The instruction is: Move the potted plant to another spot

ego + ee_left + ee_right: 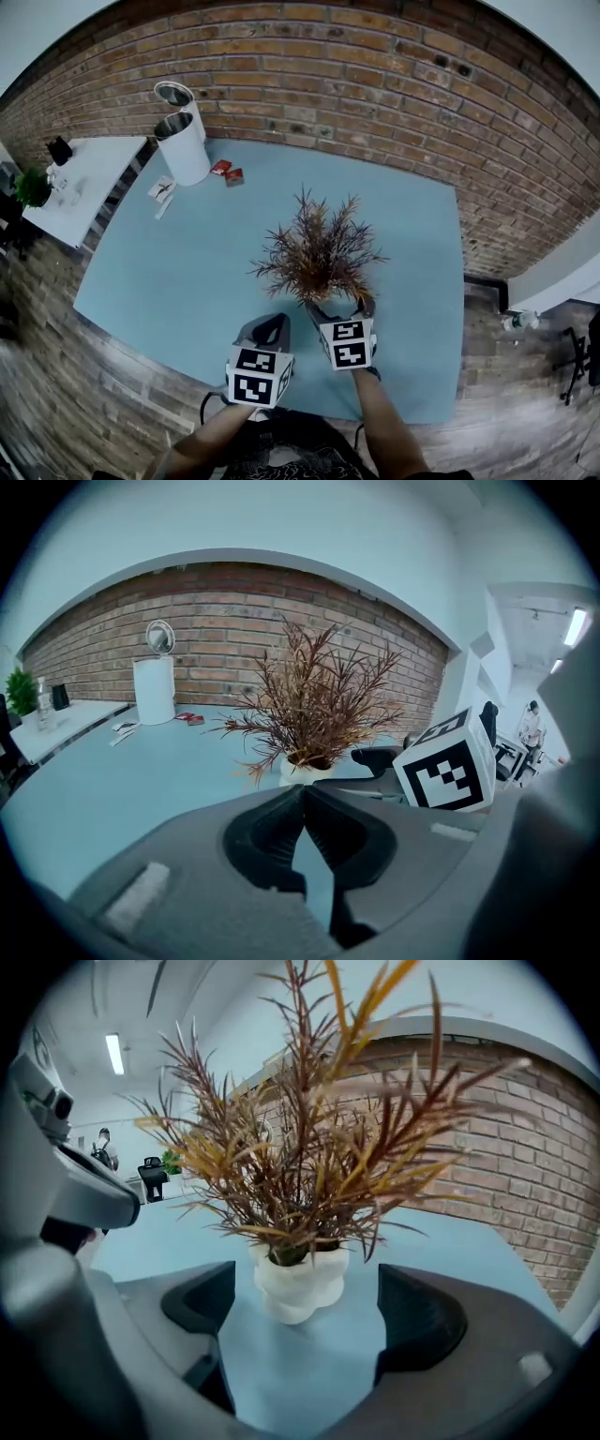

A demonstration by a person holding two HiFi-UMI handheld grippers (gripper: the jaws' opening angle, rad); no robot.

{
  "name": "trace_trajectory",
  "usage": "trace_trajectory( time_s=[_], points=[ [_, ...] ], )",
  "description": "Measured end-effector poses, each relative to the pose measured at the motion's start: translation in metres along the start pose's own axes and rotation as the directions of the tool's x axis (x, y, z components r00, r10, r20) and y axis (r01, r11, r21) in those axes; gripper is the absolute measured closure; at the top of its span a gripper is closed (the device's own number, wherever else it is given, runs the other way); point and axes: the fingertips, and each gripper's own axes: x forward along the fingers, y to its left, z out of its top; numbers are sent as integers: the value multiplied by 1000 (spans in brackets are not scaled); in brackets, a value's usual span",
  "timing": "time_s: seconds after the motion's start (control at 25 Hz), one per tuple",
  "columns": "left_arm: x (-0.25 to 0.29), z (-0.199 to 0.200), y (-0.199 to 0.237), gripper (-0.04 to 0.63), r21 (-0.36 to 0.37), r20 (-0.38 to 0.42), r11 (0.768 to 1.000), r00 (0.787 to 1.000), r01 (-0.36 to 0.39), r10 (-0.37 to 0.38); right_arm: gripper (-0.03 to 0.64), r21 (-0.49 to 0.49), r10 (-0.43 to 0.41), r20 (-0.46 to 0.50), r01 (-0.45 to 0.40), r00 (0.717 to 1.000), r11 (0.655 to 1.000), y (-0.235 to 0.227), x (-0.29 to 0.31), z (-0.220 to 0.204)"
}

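One potted plant stands on the flat, smooth blue mat, about at the mat's middle. Its leaves are thin, stiff and spiky, rust-brown to orange, and they fan out of a small matt white pot with a lumpy, rounded body.

There are two grippers, both over the near half of the mat, each of grey plastic with black pads and one cube of black-and-white squares. The right gripper has its jaws spread wide. The pot sits just ahead of them and in line with the gap, and neither pad touches it. The left gripper has its jaw tips pressed together on nothing, and the plant is ahead and to its right.

One white round bin with a raised lid stands at the mat's far left corner, with two small red packs on the mat by that corner. One white table stands off the mat's left edge, and a rough red brick wall runs behind its far edge
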Motion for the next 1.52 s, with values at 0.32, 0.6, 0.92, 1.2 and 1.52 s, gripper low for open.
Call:
trace_trajectory(
  time_s=[0.32, 0.6, 0.92, 1.2, 1.52],
  points=[
    [0, -5, 13, 601, -18, -19, 998, 998, -60, 59, 138, -26, 69, 23, -68, 997, 997, 5, 29, -2],
    [-3, -7, 24, 601, -19, -29, 997, 996, -81, 80, 136, -35, 92, 31, -91, 995, 995, 4, 43, -6],
    [-7, -10, 39, 601, -18, -25, 998, 998, -57, 56, 180, -22, 64, -12, -64, 998, 998, 3, 54, -16],
    [-13, -12, 67, 601, -25, -15, 999, 999, -31, 31, 184, 0, 1, 2, -1, 1000, 1000, 1, 58, -18],
    [-16, -11, 90, 601, -28, -8, 1000, 1000, -6, 6, 187, 39, -50, -13, 50, 999, 998, 8, 59, -16]
  ],
)
